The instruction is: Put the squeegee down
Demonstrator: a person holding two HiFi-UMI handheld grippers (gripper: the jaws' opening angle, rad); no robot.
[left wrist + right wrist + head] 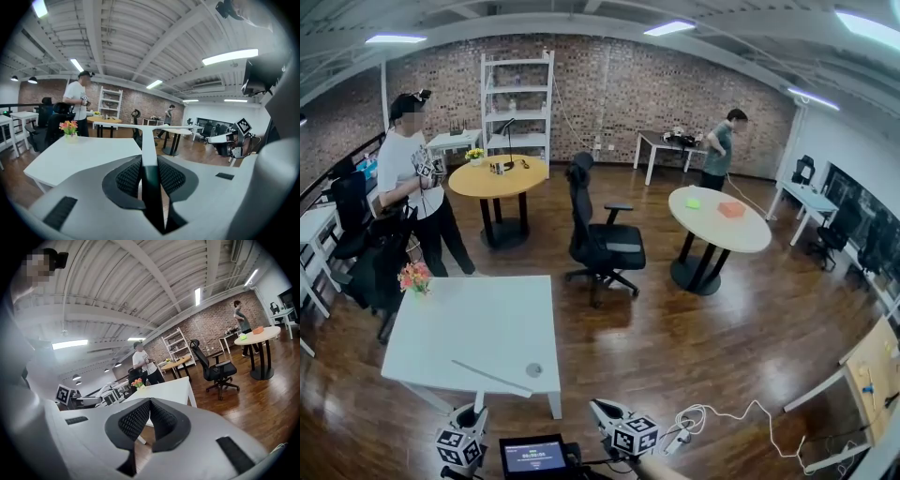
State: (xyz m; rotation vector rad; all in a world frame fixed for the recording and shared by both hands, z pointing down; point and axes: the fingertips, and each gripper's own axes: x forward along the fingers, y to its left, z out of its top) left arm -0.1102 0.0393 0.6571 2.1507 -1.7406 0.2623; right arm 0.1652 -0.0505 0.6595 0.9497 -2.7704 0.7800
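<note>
The squeegee (490, 376) has a long thin blade and a dark-and-white handle. Its handle runs up from my left gripper (477, 409), and the blade hangs over the near edge of the white table (469, 319). In the left gripper view the handle (150, 159) sits clamped between the jaws and the blade (154, 127) spreads across like a T, so my left gripper (149, 165) is shut on it. My right gripper (605, 412) is at the bottom centre, right of the table corner. Its pads (140, 416) meet at the tip and my right gripper (149, 402) holds nothing.
On the white table stand a small vase of flowers (414, 277) and a small round object (533, 369). A black office chair (600, 239) stands beyond it. A person (417, 183) stands at the left. A white cable (722, 417) lies on the floor at the right.
</note>
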